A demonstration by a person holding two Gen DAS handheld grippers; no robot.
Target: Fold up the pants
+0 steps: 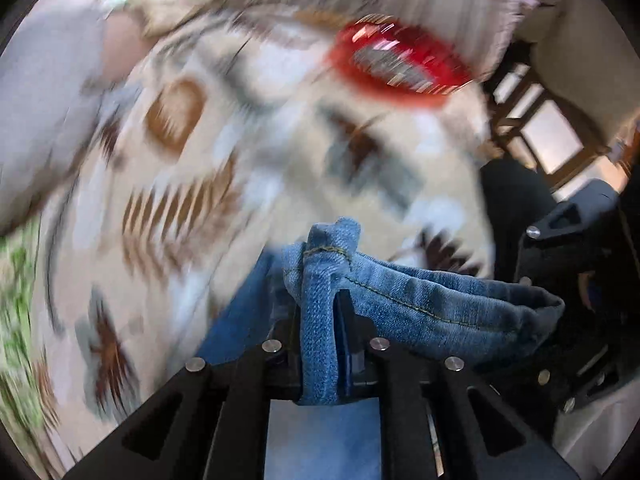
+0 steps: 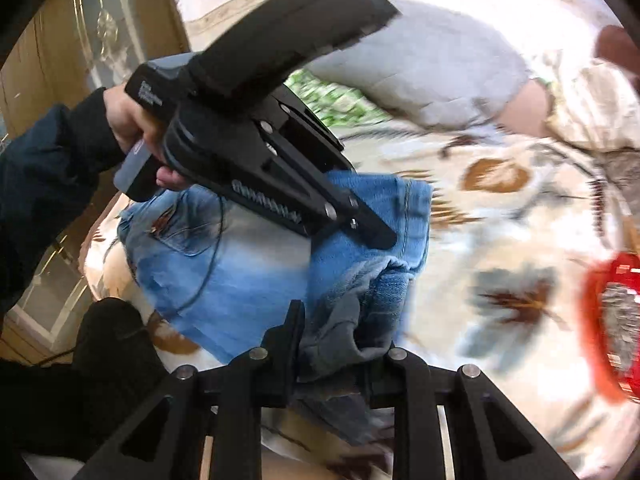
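Note:
The pants are blue denim jeans (image 2: 224, 280) lying on a patterned cream cloth (image 2: 480, 240). My left gripper (image 1: 320, 312) is shut on a bunched hem of the jeans (image 1: 420, 300), held above the cloth. In the right wrist view the left gripper (image 2: 376, 236) reaches over the jeans, a hand on its handle. My right gripper (image 2: 332, 340) is shut on a denim edge with grey lining (image 2: 344, 328) at the near side. The right gripper body shows at the right edge of the left wrist view (image 1: 568, 248).
A red bowl-like object (image 1: 396, 60) (image 2: 612, 320) sits on the cloth beyond the jeans. A grey garment (image 2: 432, 68) and a green-patterned cloth (image 2: 332, 100) lie at the far side. A wooden chair (image 1: 532, 112) stands beside the surface.

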